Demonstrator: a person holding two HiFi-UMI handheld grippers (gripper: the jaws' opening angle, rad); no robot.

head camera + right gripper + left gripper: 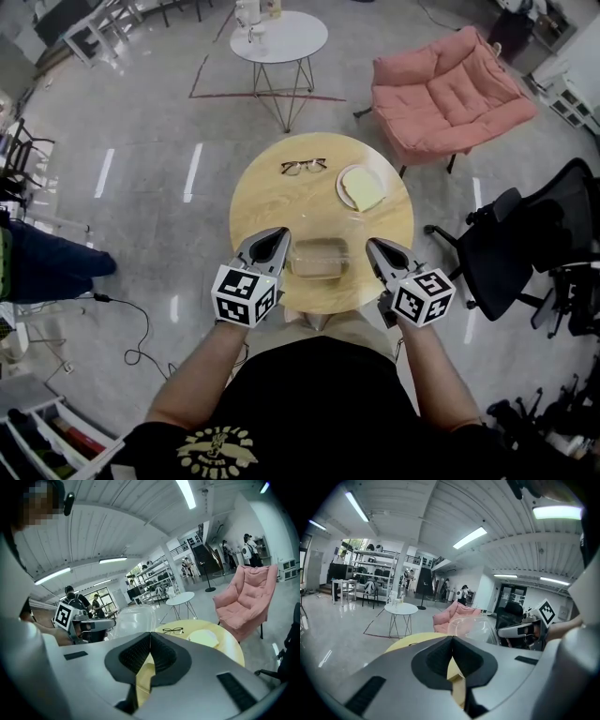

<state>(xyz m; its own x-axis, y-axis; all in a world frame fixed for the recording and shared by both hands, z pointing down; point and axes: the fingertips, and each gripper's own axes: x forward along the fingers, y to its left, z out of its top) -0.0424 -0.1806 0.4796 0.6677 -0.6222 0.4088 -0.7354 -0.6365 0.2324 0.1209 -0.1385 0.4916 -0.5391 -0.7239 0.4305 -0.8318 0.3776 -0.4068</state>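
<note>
While left gripper (279, 236) and right gripper (372, 246) flank it, jaws closed empty, the box (319, 260) is clear plastic.

One wooden table (272, 202), one white table (291, 37), one pair of glasses (304, 167), one plate (339, 187), one clear box (319, 258), one pink armchair (450, 94), and seemingly two black office chairs (506, 253).

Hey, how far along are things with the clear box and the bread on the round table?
Done: the clear box seems to have its lid raised. In hand: nothing; the left gripper and right gripper flank the box, jaws together and empty. Not yet touched: the bread lies on its plate, outside the box, with the glasses beside it.
</note>
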